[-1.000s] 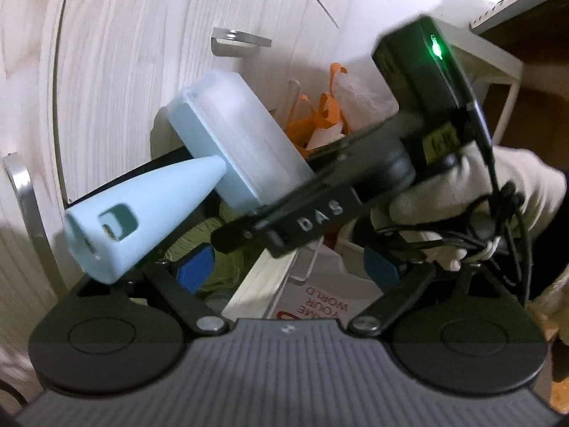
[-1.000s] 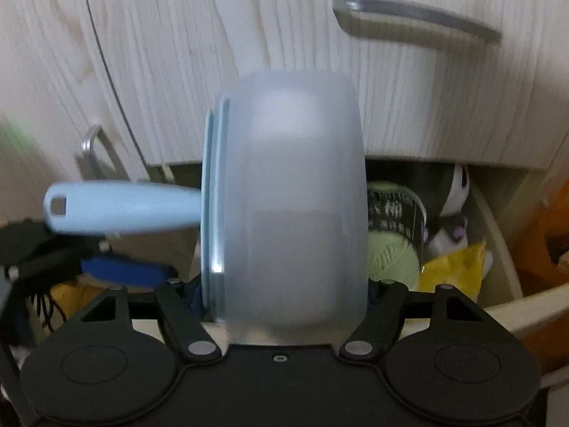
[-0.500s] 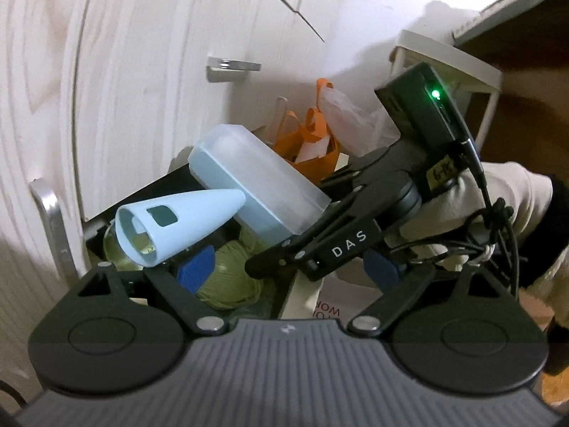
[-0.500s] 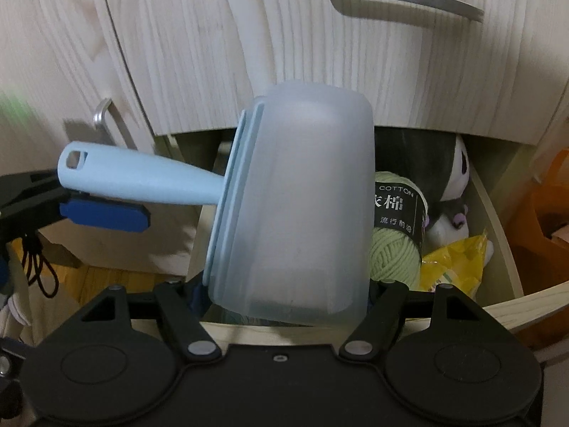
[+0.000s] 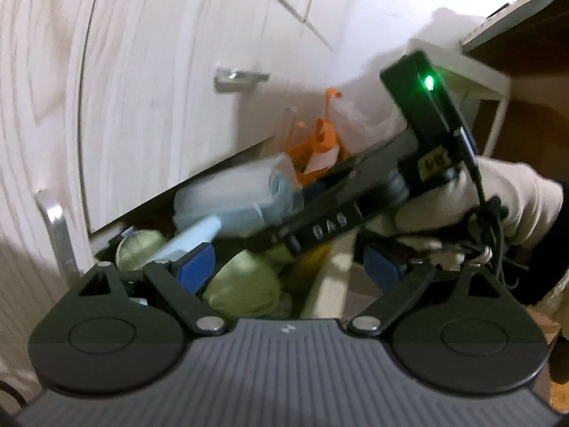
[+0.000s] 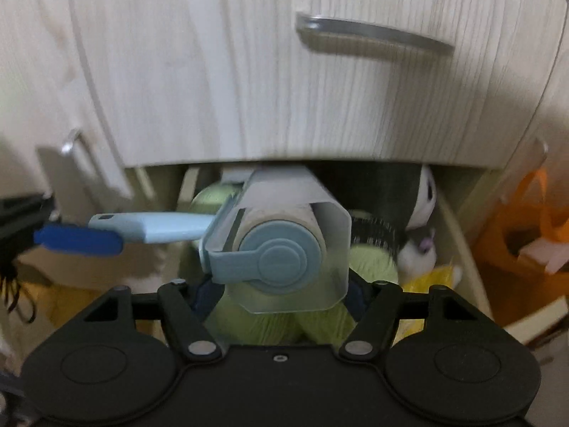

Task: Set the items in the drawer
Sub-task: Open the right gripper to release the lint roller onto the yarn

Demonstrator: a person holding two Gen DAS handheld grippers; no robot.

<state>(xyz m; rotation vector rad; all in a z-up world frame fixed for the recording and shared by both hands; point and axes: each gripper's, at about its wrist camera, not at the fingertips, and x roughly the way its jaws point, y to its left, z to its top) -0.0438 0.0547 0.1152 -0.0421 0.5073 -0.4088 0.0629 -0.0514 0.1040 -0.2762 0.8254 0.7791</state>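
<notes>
A pale blue lint roller (image 6: pixel 281 252) with a frosted clear cover is held by my right gripper (image 6: pixel 281 295), whose jaws are shut on the cover. Its roll end faces the camera and it is low over the open drawer (image 6: pixel 458 227). Its blue handle (image 6: pixel 156 226) points left, beside a blue fingertip (image 6: pixel 78 240) of my left gripper. In the left wrist view the roller (image 5: pixel 234 195) is blurred above green yarn balls (image 5: pixel 245 288). My left gripper (image 5: pixel 288 263) is open and empty at the drawer's front.
The drawer holds green yarn (image 6: pixel 370 256), a black-and-white plush toy (image 6: pixel 419 242) and a yellow packet (image 6: pixel 430 281). A closed drawer front with a metal handle (image 6: pixel 373 35) is above. An orange bag (image 6: pixel 526 235) stands to the right.
My right gripper has lowered the lint roller into the drawer opening and tipped it, so its roll end now faces the camera. My left gripper has dropped lower toward the drawer.
</notes>
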